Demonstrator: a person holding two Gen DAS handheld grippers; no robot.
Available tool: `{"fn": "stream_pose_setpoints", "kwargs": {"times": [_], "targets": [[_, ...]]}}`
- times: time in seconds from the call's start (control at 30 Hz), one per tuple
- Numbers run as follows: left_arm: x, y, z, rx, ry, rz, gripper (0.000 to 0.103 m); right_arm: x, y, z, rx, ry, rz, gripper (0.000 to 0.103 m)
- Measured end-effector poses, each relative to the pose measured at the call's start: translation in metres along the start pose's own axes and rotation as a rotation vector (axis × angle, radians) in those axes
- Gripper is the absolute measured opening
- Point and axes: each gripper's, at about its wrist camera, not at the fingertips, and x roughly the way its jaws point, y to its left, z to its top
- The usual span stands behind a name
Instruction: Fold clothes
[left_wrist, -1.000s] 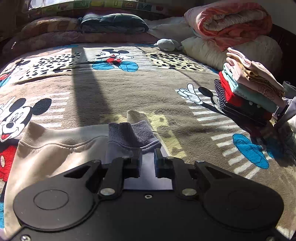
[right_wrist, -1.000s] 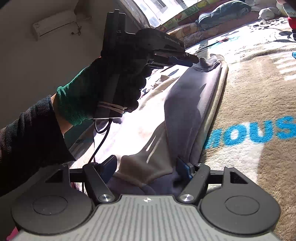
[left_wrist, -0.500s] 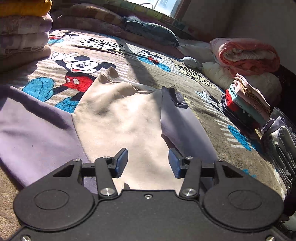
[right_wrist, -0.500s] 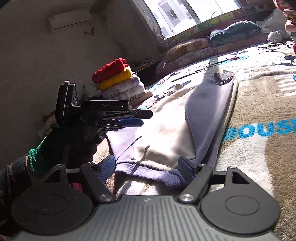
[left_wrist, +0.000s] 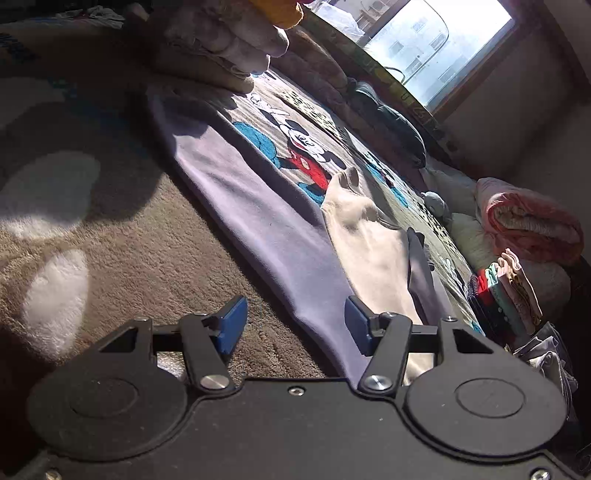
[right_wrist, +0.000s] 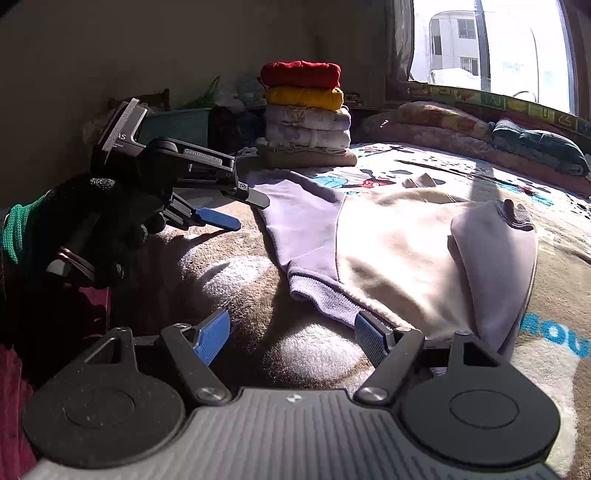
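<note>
A: The left gripper (left_wrist: 291, 328) is spread wide, empty; the lilac sleeve (left_wrist: 258, 206) runs from its right pad toward eleven o'clock.

B: The right gripper (right_wrist: 291, 338) is released too. The cream sweatshirt (right_wrist: 399, 254) lies flat at one o'clock, perhaps brushing one pad.

The sweatshirt's (left_wrist: 280, 236) near hem lies hidden behind both gripper bodies; the yellow garment (left_wrist: 280, 11) is cropped.
</note>
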Motion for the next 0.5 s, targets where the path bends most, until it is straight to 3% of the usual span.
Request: {"fn": "stream_pose_setpoints", "kwargs": {"times": [0.3,0.43,0.5], "targets": [[-0.02,0.047,0.026,-0.084,-0.068,0.01,0.059,0.028,0.072,0.013,-0.201,0.066,-0.033,0.074],[-0.019,0.06,0.046,-0.064,-0.121,0.068,0.06,0.052,0.084,0.031,-0.276,0.082,-0.072,0.073],[-0.021,0.08,0.054,-0.144,-0.152,0.075,0.06,0.066,0.086,0.045,-0.31,0.08,-0.093,0.073]]}}
